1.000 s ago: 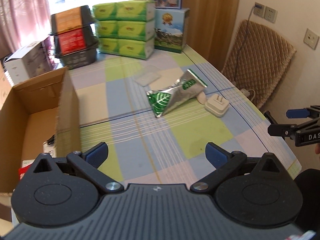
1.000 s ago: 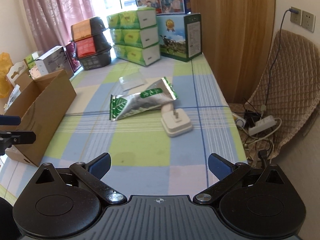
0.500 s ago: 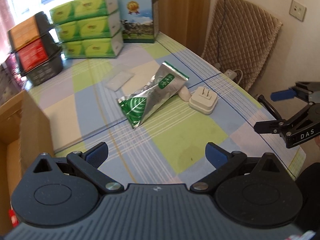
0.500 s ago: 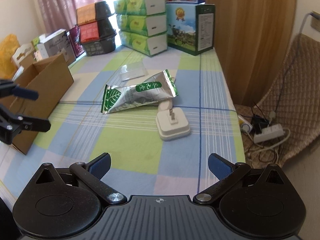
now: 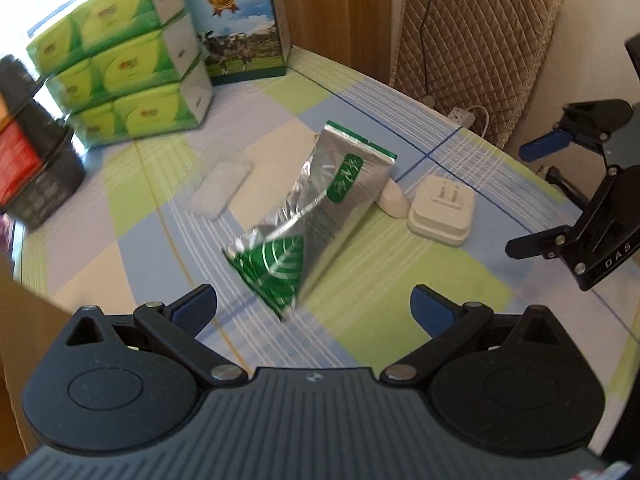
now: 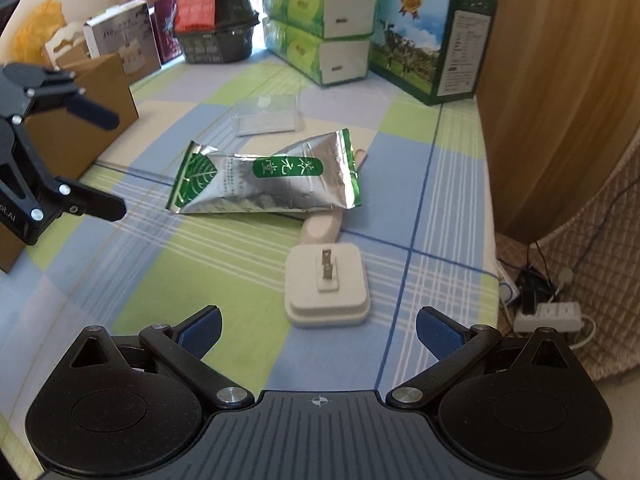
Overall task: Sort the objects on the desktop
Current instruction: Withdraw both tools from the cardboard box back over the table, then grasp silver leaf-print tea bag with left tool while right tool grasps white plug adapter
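A silver and green foil pouch (image 5: 316,216) (image 6: 268,178) lies flat on the checked tablecloth. Beside it sits a white plug adapter (image 5: 442,210) (image 6: 327,290), prongs up, with a small cream oval object (image 5: 392,202) (image 6: 322,228) half under the pouch. A clear plastic case (image 5: 220,182) (image 6: 267,114) lies further back. My left gripper (image 5: 314,310) is open, low over the cloth just short of the pouch's leaf end. My right gripper (image 6: 318,330) is open, just short of the adapter. Each gripper shows in the other's view, the left (image 6: 108,164) and the right (image 5: 528,196), both empty.
A brown cardboard box (image 6: 80,120) stands at the left edge of the table. Green tissue packs (image 5: 124,72), a blue milk carton box (image 6: 432,46) and a black basket (image 6: 216,42) line the back. The table's right edge drops to a quilted chair (image 5: 476,36) and a power strip (image 6: 548,318).
Both grippers have moved forward and down toward the objects, the left swinging right from the cardboard box to the pouch, the right closing on the adapter. Nothing on the table has moved.
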`<action>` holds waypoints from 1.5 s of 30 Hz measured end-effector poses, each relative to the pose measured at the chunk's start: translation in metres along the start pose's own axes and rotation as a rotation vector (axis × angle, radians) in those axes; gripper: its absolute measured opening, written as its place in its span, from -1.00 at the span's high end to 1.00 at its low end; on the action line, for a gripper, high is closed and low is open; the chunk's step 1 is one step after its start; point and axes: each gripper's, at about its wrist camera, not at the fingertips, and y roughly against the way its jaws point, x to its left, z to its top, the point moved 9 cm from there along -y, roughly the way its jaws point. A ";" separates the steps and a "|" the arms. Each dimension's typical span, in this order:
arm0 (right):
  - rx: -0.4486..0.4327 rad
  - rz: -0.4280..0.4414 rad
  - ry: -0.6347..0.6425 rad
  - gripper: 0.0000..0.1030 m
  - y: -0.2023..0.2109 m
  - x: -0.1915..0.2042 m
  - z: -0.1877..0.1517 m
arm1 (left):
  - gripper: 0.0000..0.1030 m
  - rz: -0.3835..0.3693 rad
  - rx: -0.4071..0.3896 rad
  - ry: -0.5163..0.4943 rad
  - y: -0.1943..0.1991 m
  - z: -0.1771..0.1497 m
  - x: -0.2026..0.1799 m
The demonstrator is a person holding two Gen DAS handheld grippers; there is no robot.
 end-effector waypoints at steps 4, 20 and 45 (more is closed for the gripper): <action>0.031 0.000 0.026 -0.95 -0.023 -0.002 0.007 | -0.97 -0.025 0.011 -0.021 -0.021 0.012 0.006; 0.121 0.021 0.126 -0.51 -0.077 -0.008 0.017 | -0.97 -0.096 0.066 -0.139 -0.099 0.026 0.012; 0.126 -0.005 0.040 -0.20 -0.070 -0.009 0.008 | -0.17 -0.224 0.175 -0.075 -0.132 0.032 0.005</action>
